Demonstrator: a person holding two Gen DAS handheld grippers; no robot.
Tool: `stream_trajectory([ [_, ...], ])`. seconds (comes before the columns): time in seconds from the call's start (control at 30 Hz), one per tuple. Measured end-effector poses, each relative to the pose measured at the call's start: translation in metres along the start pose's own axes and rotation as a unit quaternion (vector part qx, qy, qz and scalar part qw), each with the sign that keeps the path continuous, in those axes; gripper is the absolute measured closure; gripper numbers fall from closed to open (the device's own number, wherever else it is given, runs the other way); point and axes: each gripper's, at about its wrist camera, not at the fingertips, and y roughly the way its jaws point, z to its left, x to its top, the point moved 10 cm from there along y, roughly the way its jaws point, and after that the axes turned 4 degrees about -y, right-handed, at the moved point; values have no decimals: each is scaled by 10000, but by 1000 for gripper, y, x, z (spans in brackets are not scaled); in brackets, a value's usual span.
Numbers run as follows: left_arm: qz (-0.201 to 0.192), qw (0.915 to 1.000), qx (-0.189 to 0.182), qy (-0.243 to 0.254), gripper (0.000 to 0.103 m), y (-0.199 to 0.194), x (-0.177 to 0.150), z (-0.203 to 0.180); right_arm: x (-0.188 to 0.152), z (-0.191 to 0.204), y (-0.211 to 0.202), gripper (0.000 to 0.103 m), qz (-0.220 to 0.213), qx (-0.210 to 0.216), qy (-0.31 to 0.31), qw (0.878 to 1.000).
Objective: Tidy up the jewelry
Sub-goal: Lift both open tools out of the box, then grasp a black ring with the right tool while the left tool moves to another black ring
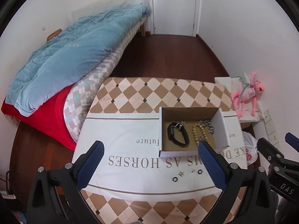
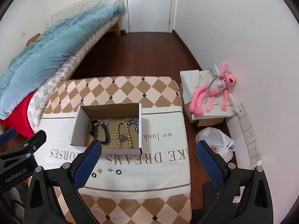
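The left gripper [image 1: 149,147] is wide open and holds nothing. Its blue pads [image 1: 91,160] hang above the white cloth [image 1: 119,130], on the near side of the box [image 1: 190,128]. The right gripper [image 2: 148,147] is wide open too, and it is empty. One of its fingers sits in front of the near edge of the box, and the other is off past the table edge, over a white plastic bag [image 2: 216,145] on the floor. I cannot tell if that finger touches the box.

The box is open cardboard with white outside walls. Inside it lie a black watch [image 2: 98,130], a loop of yellow beads [image 2: 124,134] and a silver chain [image 2: 133,122]. On the near side of the box, out on the cloth, lie two small black rings [image 2: 118,171] and two tiny gold bits [image 2: 100,170] in a row between them.

The cloth has big grey letters, upside down from here. They say "AS HORSES" and "DREAMS", and smaller words say "we look" and "future". The left gripper's body says "GenRobot.AI". The right gripper's body says "DAS".

A pink toy [image 2: 214,91] lies to the right of the box, off the table.
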Motion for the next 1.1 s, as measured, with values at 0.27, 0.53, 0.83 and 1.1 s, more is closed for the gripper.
stream_trajectory([
  [0.27,-234,9997,-63,6,0,-38,-3,-3,-4,-5,-48,1,-346,154,154,9992],
  [0.53,-185,9988,441,-49,0,-33,-20,8,-15,-9,-57,1,-408,337,276,9982],
  [0.83,735,9962,449,-83,0,52,-91,29,-80,18,34,4,454,962,265,9940],
  [1.1,1267,9898,652,17,0,113,-142,47,-118,61,109,28,717,1114,-170,9910],
])
